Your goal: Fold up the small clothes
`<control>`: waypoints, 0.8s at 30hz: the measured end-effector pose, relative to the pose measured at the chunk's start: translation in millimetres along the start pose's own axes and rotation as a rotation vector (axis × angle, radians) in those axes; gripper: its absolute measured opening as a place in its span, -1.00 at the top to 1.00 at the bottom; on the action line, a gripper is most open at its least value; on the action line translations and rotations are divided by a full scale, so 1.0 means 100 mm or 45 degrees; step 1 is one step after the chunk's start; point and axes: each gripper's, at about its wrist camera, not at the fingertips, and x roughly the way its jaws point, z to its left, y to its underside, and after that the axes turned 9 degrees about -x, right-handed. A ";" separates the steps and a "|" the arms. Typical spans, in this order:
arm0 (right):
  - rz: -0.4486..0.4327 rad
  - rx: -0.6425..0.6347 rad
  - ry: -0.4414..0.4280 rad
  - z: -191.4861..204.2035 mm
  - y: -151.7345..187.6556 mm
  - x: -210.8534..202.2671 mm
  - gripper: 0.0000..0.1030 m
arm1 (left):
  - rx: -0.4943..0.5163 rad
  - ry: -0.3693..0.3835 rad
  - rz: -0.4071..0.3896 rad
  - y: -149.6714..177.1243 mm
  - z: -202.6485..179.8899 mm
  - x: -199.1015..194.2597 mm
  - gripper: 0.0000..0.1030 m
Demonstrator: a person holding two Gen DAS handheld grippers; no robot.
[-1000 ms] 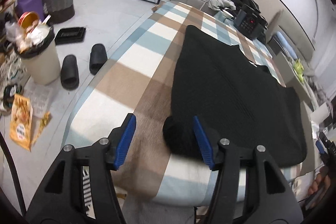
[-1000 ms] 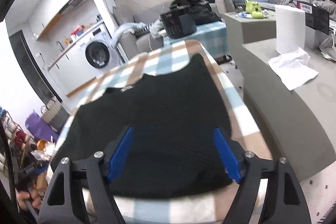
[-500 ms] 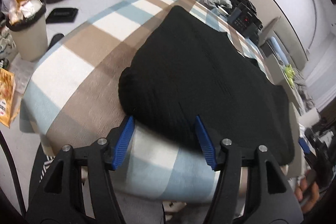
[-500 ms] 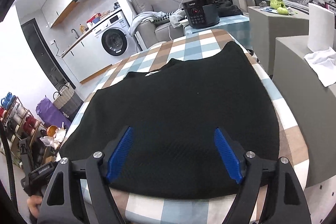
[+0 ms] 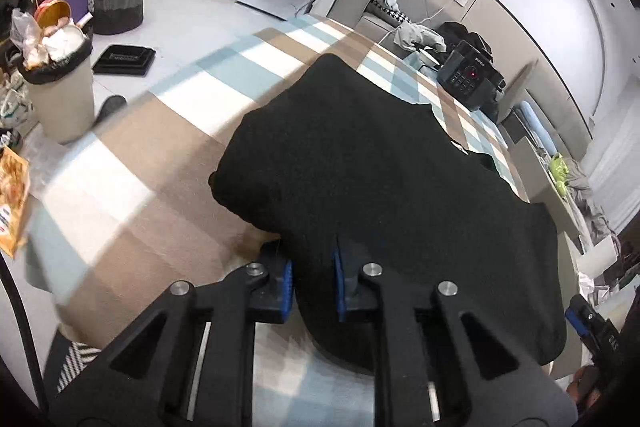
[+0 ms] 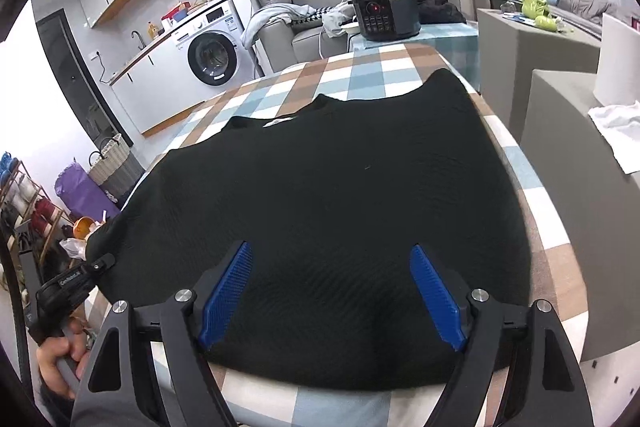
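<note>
Your left gripper (image 5: 314, 285) is squeezing its two blue pads nearly together, and a bunch of the black sweater (image 5: 380, 187) is sitting between them, right at the near hem. Your right gripper (image 6: 330, 297) is holding its pads wide apart with nothing pinched; it is hanging just over the sweater's near edge (whether the tips are touching the cloth is hard to tell).

The sweater is lying spread out flat on the checked tablecloth (image 5: 132, 163), with its neck and little white label (image 6: 276, 123) on the far side. One end, seen in the left view, is looking a bit rolled or lumpy.

You are starting a fold, I think, and only one corner is caught. To do it well, you are wanting both hands holding the same hem, so bring the right pads down on the edge and close them on both layers of cloth, not just the top one. Try taking about as much cloth as the left one has. Then lift both hands evenly and low, so the sweater is not dragging the tablecloth along or sliding toward the table's near edge.

The black cooker (image 6: 384, 11) is sitting well beyond the sweater, out of your way.
</note>
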 end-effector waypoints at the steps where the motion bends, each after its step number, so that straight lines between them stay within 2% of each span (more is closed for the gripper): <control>1: 0.014 0.008 -0.014 -0.02 0.01 0.03 -0.61 | 0.003 -0.022 -0.005 -0.02 0.02 0.00 0.76; 5: 0.100 0.008 0.008 0.00 0.05 0.23 -0.61 | 0.022 0.000 -0.028 -0.10 -0.02 -0.05 0.76; 8: 0.095 -0.007 -0.003 0.02 0.05 0.23 -0.61 | 0.101 0.030 -0.068 -0.13 -0.19 -0.15 0.76; 15: 0.075 0.020 0.033 -0.09 0.05 0.10 -0.61 | 0.409 0.308 -0.104 -0.09 -1.11 -0.40 0.76; 18: 0.072 0.039 0.061 -0.16 0.07 0.03 -0.61 | 0.573 0.470 -0.058 0.16 -1.60 -0.44 0.76; 20: 0.069 0.054 0.085 -0.22 0.09 -0.02 -0.61 | 0.689 0.562 0.040 0.41 -1.84 -0.39 0.76; 24: 0.071 0.093 0.116 -0.32 0.11 -0.05 -0.61 | 0.855 0.607 0.239 0.85 -2.06 -0.17 0.69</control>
